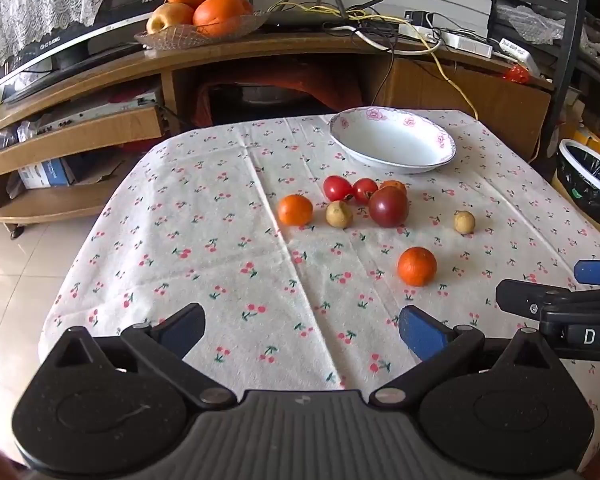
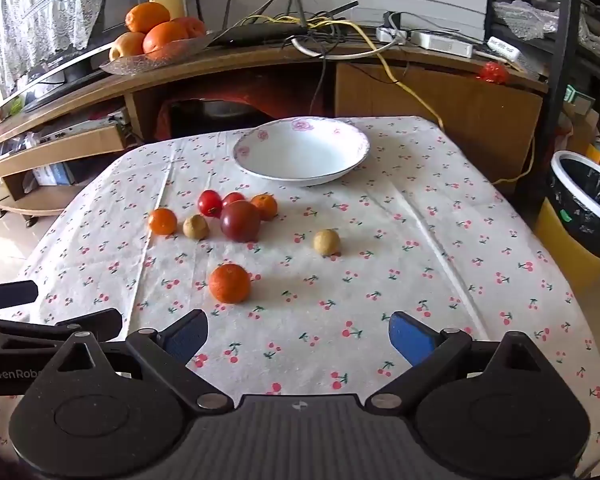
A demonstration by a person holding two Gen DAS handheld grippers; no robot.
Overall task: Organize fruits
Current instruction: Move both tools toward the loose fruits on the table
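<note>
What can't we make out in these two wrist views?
- Third orange: left view, mostly hidden behind the dark plum.
- Right gripper: left view, cut off by the right edge.
- Left gripper: right view, cut off by the left edge.
- Bin contents: black liner hides them.

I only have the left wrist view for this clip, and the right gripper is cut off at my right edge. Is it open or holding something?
Observer: Open. The right wrist view shows the right gripper with its jaws spread wide and only tablecloth between them.
Operator: Something orange peeks out behind the dark tomato. What is it?
Observer: A third small orange, sitting just behind the dark tomato on its right side.
</note>
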